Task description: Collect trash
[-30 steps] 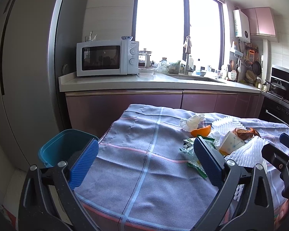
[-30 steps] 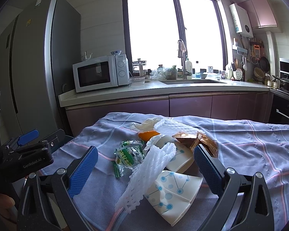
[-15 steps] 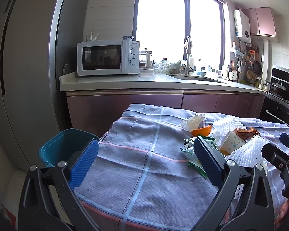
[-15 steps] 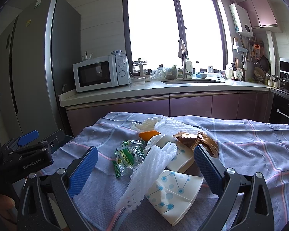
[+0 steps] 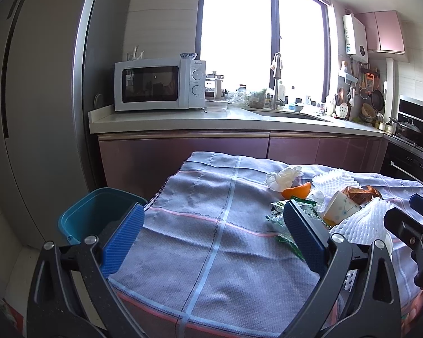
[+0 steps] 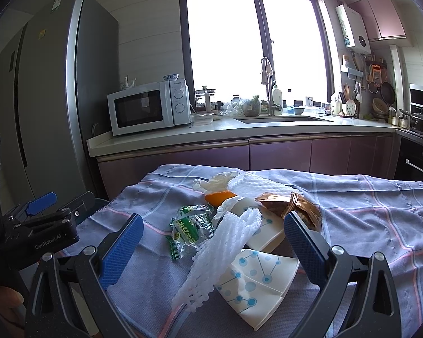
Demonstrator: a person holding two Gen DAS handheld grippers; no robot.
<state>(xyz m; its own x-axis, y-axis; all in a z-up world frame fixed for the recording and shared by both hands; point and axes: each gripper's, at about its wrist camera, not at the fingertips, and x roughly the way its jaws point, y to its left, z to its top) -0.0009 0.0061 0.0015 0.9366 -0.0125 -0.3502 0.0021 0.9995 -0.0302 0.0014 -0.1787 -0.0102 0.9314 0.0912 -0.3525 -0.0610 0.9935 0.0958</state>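
Note:
A pile of trash lies on the grey-blue cloth table (image 6: 366, 211): a white foam net (image 6: 225, 239), a flattened dotted paper cup (image 6: 256, 278), a green wrapper (image 6: 191, 228), an orange peel (image 6: 220, 197), a brown foil wrapper (image 6: 290, 205) and a white tissue (image 6: 217, 180). My right gripper (image 6: 211, 242) is open, its jaws either side of the foam net and cup. My left gripper (image 5: 211, 236) is open and empty above the table's left part, with the pile (image 5: 324, 197) to its right. A teal bin (image 5: 96, 214) stands on the floor left of the table.
A kitchen counter (image 5: 183, 118) with a microwave (image 5: 158, 84) and sink runs behind the table. A tall fridge (image 5: 36, 98) stands at the left. An oven and stove (image 6: 420, 140) are at the right.
Both views have shifted very slightly; the grippers stay open and nothing on the table has moved.

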